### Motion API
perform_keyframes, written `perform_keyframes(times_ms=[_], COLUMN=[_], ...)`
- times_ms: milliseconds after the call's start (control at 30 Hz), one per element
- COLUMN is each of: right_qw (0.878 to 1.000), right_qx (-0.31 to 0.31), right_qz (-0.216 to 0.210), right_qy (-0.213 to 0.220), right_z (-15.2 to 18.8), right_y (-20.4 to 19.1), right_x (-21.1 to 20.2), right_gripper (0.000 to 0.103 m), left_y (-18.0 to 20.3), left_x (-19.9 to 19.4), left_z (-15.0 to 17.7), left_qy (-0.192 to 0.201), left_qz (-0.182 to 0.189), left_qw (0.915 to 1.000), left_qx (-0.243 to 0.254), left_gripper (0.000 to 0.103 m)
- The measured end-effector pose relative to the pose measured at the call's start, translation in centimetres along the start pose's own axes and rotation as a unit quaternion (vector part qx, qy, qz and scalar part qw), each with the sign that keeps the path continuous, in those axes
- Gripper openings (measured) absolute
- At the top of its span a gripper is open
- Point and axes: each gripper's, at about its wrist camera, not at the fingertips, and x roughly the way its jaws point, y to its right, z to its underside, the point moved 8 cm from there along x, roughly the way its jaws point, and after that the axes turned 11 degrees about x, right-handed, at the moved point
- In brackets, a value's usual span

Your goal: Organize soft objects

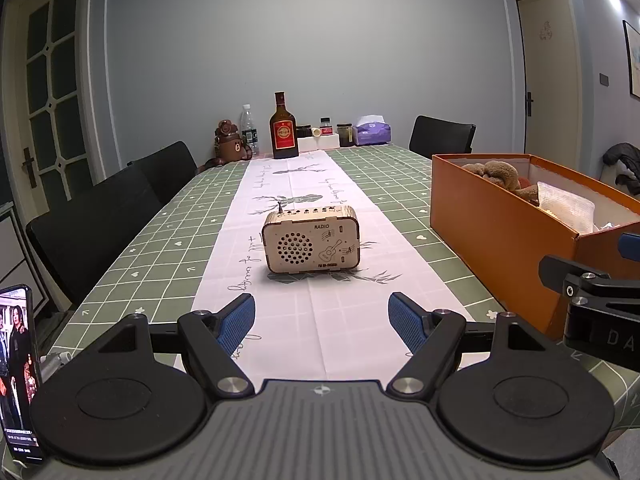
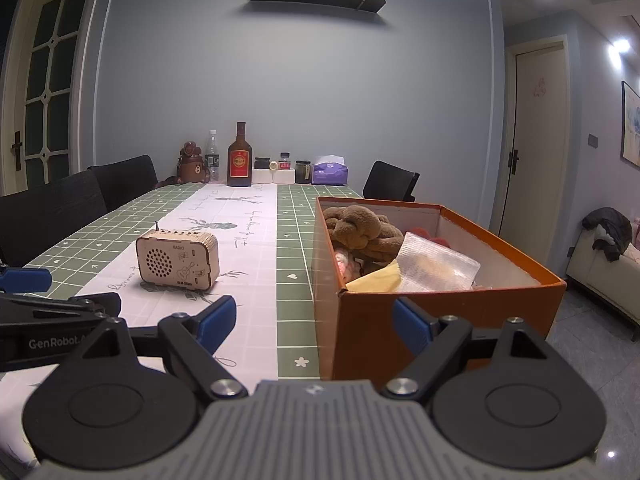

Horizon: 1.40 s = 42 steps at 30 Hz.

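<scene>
An orange cardboard box (image 2: 440,320) stands on the table's right side, also seen in the left wrist view as the orange box (image 1: 492,236). Inside lie a brown knotted plush toy (image 2: 360,228), a clear plastic-wrapped pack (image 2: 438,268), a yellow cloth (image 2: 378,282) and something pink and red. My left gripper (image 1: 322,322) hovers open over the white table runner, nothing between its fingers. My right gripper (image 2: 314,322) is open just before the box's near left corner, holding nothing. The right gripper's body (image 1: 600,304) shows at the left wrist view's right edge.
A small wooden radio (image 1: 311,242) sits on the runner ahead of the left gripper. Bottles, jars, a bear-shaped flask (image 1: 230,142) and a tissue pack (image 1: 373,130) line the far table edge. Black chairs (image 1: 96,224) flank the table. A phone (image 1: 18,372) stands at the near left.
</scene>
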Motion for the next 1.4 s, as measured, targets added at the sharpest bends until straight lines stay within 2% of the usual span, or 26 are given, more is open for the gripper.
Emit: perform_keyframes(times_ms=[1400], right_qw=[1.000], right_qx=[-0.002], right_qz=[-0.004], right_qy=[-0.015], right_z=[0.34], right_y=[-0.03], right_x=[0.46], right_gripper=[0.084], left_y=[0.54], left_x=[0.26], left_z=[0.36], left_qy=[-0.007], left_qz=[0.001], left_qw=[1.0000], left_qx=[-0.005], left_gripper=[0.089])
